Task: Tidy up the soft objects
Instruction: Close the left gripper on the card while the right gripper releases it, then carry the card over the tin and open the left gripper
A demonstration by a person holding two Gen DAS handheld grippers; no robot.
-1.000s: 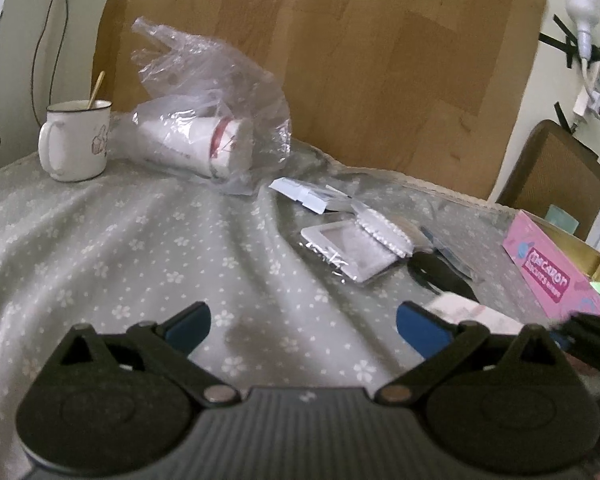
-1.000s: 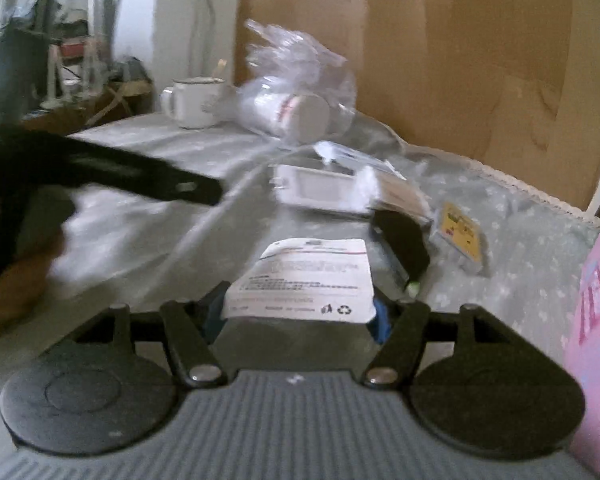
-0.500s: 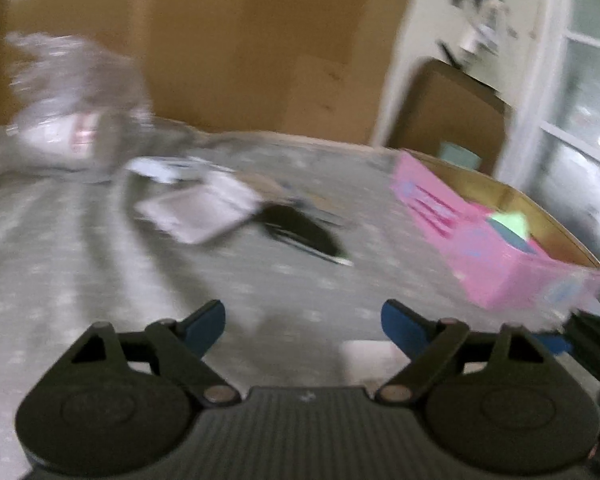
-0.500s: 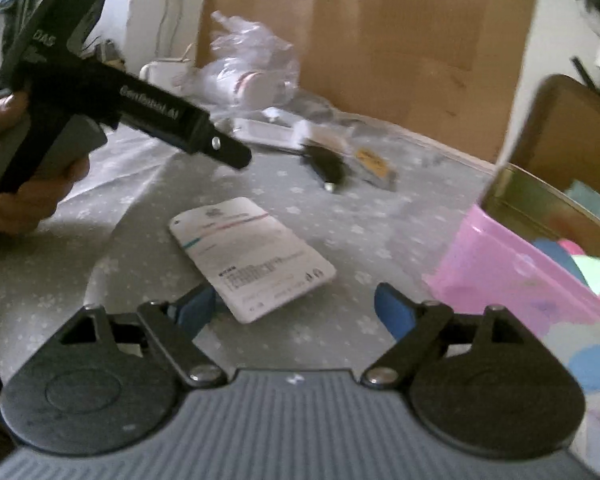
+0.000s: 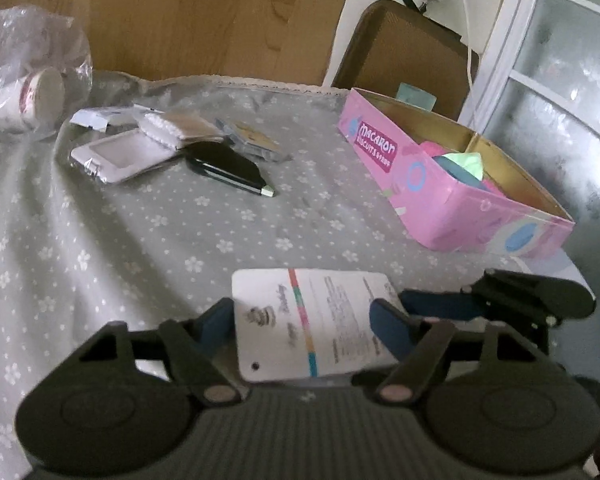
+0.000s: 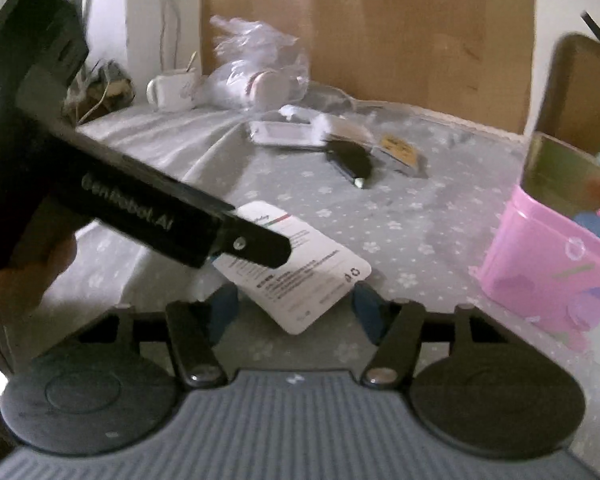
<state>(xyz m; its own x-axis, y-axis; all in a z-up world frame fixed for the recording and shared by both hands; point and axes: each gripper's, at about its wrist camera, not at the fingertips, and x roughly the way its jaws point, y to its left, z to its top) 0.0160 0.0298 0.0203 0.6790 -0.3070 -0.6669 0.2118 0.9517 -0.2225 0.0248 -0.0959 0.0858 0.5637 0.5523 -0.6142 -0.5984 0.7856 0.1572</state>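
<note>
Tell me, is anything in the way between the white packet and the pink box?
Nothing visible is. The white packet lies flat between the left gripper's open jaws, and only bare flowered tablecloth stretches from it to the open pink box, which already holds colourful things.

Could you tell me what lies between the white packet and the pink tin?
Only bare floral cloth separates the white packet and the pink tin, seen in the left wrist view.
</note>
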